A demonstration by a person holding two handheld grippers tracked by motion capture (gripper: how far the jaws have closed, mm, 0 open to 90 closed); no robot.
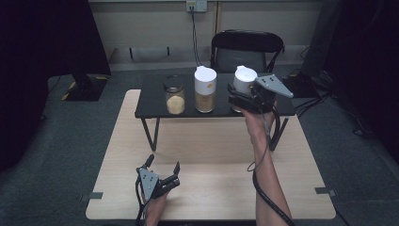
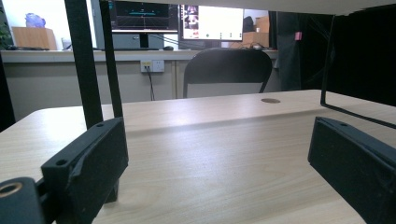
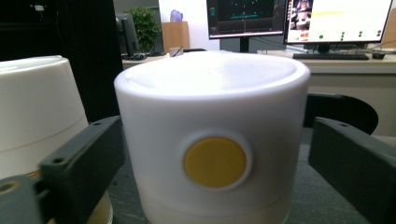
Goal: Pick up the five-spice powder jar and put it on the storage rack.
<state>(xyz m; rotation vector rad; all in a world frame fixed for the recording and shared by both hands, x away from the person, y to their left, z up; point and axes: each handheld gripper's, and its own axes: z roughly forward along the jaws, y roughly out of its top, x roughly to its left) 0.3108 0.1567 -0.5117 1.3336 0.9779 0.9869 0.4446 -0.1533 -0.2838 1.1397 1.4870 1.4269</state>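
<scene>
Right hand-held gripper sits at centre right of the high view, raised to the black shelf; jaws stand wide on either side of the white-lidded jar, and no earlier picture is at hand to compare. In the right gripper view the pads flank the white lid, with a visible gap on the right side; on the left side I cannot tell whether the pad touches. Lid carries a round yellow spot facing the camera.

Left hand-held gripper lies at lower left of the high view, low over the desk, jaws wide with nothing between them. The left gripper view shows bare wood between the two black jaws.

Largest to smallest:
- Desk: light wood, spans the lower middle of the high view.
- Black chair: upper centre, behind the shelf.
- Black shelf: small raised stand on thin legs, on the far part of the desk.
- Middle jar: white lid, tan contents, centre of the shelf, just beside the white-lidded jar and to its left.
- Glass jar: dark lid, yellowish contents low inside, left part of the shelf.
</scene>
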